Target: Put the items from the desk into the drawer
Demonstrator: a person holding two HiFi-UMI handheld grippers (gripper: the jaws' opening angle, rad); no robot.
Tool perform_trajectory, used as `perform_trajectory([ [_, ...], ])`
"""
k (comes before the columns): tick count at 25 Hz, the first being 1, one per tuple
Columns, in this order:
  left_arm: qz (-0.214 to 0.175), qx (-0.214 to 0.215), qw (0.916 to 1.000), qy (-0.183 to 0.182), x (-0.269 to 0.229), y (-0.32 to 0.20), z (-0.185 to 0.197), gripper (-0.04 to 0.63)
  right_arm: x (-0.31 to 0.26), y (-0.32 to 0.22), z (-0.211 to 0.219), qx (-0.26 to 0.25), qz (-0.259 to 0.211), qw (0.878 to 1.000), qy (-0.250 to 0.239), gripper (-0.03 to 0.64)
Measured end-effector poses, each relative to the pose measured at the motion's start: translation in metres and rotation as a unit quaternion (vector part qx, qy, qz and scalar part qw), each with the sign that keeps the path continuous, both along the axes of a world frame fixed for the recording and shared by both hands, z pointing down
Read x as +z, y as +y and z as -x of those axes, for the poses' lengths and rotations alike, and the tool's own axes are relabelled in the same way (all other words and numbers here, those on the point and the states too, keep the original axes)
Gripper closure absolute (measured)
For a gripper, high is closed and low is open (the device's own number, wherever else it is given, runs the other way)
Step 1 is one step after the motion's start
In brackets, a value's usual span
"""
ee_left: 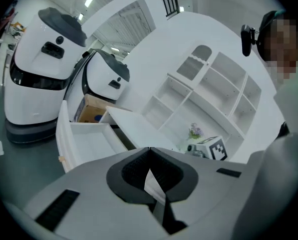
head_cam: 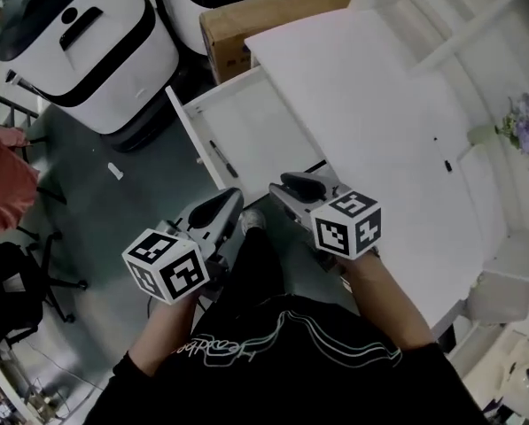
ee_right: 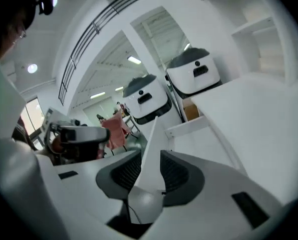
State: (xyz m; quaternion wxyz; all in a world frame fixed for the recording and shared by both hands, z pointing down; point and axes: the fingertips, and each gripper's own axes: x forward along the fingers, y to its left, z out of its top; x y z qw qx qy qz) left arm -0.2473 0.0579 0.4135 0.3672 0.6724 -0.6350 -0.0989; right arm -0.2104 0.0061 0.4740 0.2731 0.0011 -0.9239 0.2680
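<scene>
1. Left gripper [ee_left: 149, 150]: jaws pressed together at the tips, nothing between them. In the head view it sits low and left, over the floor, just short of the open drawer [head_cam: 246, 122].
2. Right gripper [ee_right: 148, 155]: jaws spread with a clear gap and nothing pinched. Through the gap you only see the drawer's white panel. In the head view it's just beside the left one, near the edge of the desk [head_cam: 370, 104].
3. Neither gripper touches the drawer, the desk or the other gripper.
4. The drawer is pulled out to the left of the desk. One slim dark thing [head_cam: 221, 159] lies inside, along the wall furthest from the desk (pen? marker? too small to tell).
5. On the desk top there's a small dark item [head_cam: 448, 165] well off to the right, far from both grippers. I can't make out what it is.
6. Purple flowers [head_cam: 519, 127] sit at the far right, against the white shelving [ee_left: 213, 89] behind the desk.
7. Background stuff: a cardboard box [head_cam: 246, 25] on the floor behind the drawer, tucked against the desk's far corner, and two big white machines [head_cam: 87, 42] with black trim next to it. A bit of pink clothing [head_cam: 3, 180] shows at the left edge.
</scene>
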Motion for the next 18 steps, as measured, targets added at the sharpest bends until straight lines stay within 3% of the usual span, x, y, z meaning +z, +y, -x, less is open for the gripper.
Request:
perform_trajectory([
  [3, -0.014, 0.033, 0.9993, -0.011, -0.020, 0.001, -0.045, 0.575, -0.044, 0.020, -0.054, 0.035, 0.058, 0.995, -0.074, 0.528],
  [6, -0.029, 0.062, 0.9975, -0.019, -0.042, 0.005, -0.090, 0.575, -0.088, 0.030, -0.104, 0.062, 0.098, 0.980, -0.160, 0.543],
  [10, -0.050, 0.110, 0.9921, -0.035, -0.072, 0.008, -0.147, 0.575, -0.130, 0.027, -0.167, 0.107, 0.071, 0.967, -0.219, 0.556],
  [18, -0.072, 0.203, 0.9752, -0.053, -0.101, -0.021, -0.225, 0.575, -0.149, -0.001, -0.264, 0.216, 0.016, 0.948, -0.232, 0.557],
])
